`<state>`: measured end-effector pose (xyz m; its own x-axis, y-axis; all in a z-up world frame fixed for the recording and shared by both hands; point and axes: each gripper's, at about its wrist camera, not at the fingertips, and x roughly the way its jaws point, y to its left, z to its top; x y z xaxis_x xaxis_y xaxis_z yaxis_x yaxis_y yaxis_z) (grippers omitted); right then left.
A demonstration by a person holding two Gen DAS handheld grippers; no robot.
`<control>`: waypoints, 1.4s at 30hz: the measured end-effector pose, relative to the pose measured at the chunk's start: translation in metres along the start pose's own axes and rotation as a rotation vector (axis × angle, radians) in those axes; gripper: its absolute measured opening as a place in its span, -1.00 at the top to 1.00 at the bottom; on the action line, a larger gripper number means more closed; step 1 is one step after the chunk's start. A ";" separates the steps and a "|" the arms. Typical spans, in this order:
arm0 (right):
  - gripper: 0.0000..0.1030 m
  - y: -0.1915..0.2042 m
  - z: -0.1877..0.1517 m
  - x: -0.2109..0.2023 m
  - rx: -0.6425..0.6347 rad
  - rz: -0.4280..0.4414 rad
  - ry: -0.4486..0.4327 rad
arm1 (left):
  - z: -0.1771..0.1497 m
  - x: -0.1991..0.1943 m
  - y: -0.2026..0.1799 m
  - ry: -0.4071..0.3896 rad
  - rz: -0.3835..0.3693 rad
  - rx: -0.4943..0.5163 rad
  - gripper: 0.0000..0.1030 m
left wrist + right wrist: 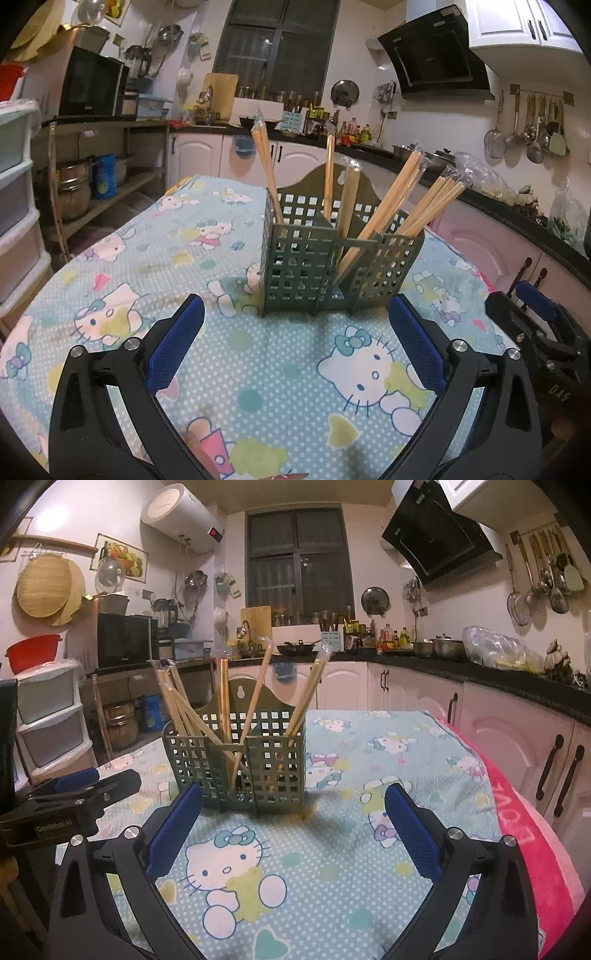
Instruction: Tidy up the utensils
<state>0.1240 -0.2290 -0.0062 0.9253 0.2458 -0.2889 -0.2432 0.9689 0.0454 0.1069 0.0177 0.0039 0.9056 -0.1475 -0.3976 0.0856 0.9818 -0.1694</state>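
Note:
A green lattice utensil holder with three compartments stands upright on the table; it also shows in the right wrist view. Several plastic-wrapped pairs of wooden chopsticks stand tilted in all its compartments, as the right wrist view shows too. My left gripper is open and empty, just short of the holder's front. My right gripper is open and empty, in front of the holder's right side. The right gripper shows at the left view's right edge, the left gripper at the right view's left edge.
A Hello Kitty cloth covers the table, with a pink towel along its right edge. Kitchen cabinets and a counter stand to the right. Plastic drawers and a shelf with pots stand to the left.

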 end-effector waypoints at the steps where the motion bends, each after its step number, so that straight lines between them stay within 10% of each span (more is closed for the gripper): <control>1: -0.87 0.000 0.000 0.001 -0.002 0.001 -0.001 | 0.000 0.001 0.000 -0.005 -0.001 0.000 -0.78; 42: -0.87 0.005 -0.011 0.012 -0.007 -0.002 0.031 | -0.003 0.009 0.003 -0.032 0.016 0.003 -0.78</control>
<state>0.1307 -0.2217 -0.0202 0.9162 0.2427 -0.3189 -0.2434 0.9692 0.0384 0.1138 0.0192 -0.0032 0.9196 -0.1281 -0.3714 0.0722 0.9844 -0.1607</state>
